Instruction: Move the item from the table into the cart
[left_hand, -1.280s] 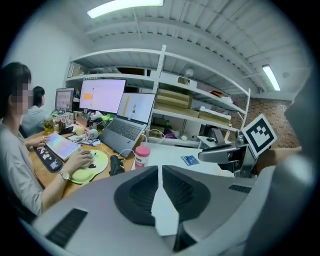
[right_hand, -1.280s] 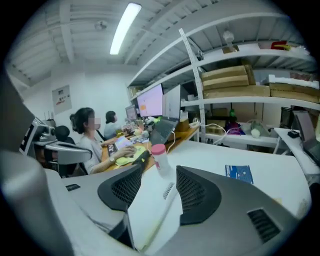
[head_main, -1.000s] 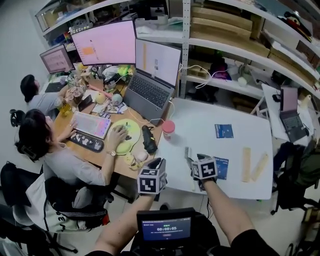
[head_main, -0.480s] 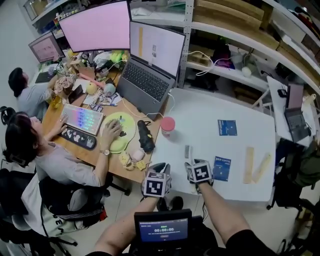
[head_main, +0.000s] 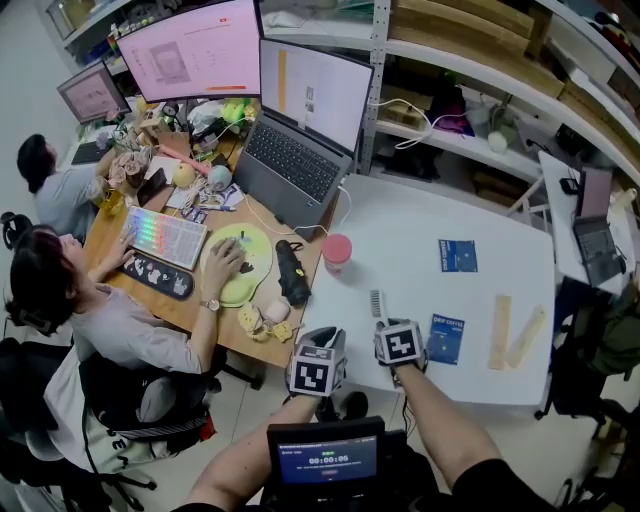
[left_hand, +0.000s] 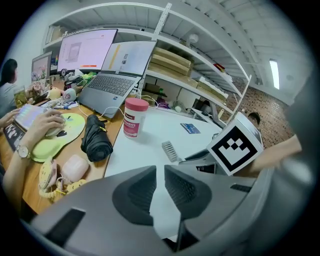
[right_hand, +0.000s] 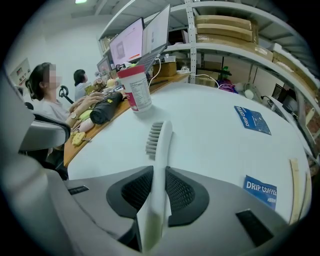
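Observation:
A white brush (head_main: 376, 303) with grey bristles lies on the white table (head_main: 420, 225) near its front left corner. In the right gripper view its handle (right_hand: 159, 165) runs straight back between my jaws. My right gripper (right_hand: 159, 186) is closing and both pads touch the handle. In the head view that right gripper (head_main: 386, 326) sits at the table's front edge behind the brush. My left gripper (head_main: 318, 338) hovers just left of it, off the table corner. The left gripper (left_hand: 160, 186) has its jaws nearly together with nothing between them. No cart is in view.
A pink-lidded bottle (head_main: 336, 253) stands at the table's left edge. Two blue coffee packets (head_main: 445, 338) and wooden strips (head_main: 498, 330) lie to the right. A black folded umbrella (head_main: 292, 272), a laptop (head_main: 290, 175) and a seated person (head_main: 110, 320) occupy the wooden desk at left.
The right gripper has closed onto the brush handle. Both grippers have stayed at the table's front edge, and the head view has shifted slightly.

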